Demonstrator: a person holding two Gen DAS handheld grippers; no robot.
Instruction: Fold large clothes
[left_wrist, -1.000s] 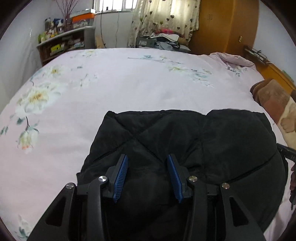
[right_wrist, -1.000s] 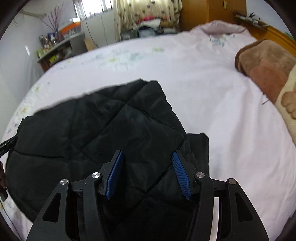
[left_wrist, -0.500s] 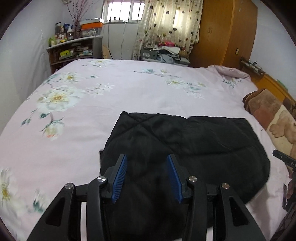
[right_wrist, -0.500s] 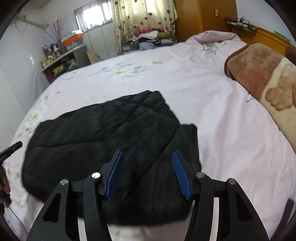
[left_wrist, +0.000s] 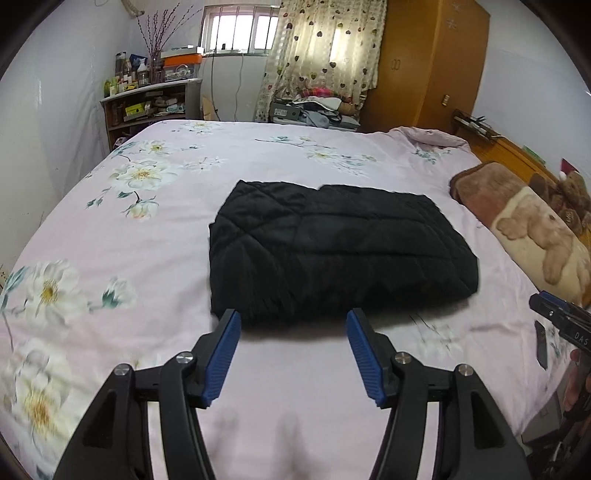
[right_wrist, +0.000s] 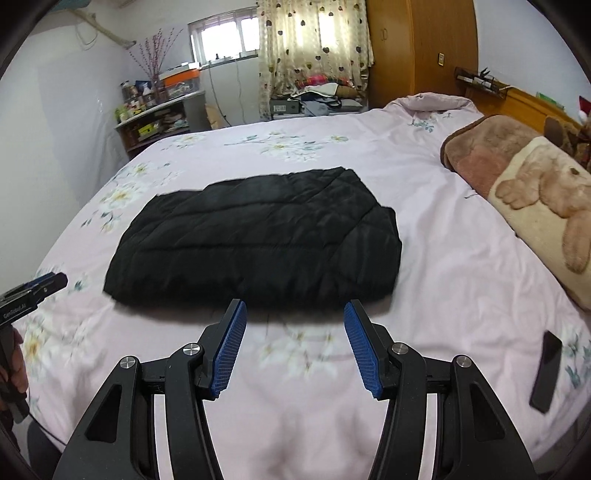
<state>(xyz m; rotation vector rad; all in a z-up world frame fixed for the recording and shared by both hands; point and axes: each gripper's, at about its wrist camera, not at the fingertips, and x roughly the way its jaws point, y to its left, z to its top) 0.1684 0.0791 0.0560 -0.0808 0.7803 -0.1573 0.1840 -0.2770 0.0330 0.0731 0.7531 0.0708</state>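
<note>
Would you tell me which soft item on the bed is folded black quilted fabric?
The jacket, mid-bed; the blanket by the headboard is brown with a bear.

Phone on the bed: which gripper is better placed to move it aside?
Right. The phone lies just right of the open right gripper; the left gripper is farther away.
</note>
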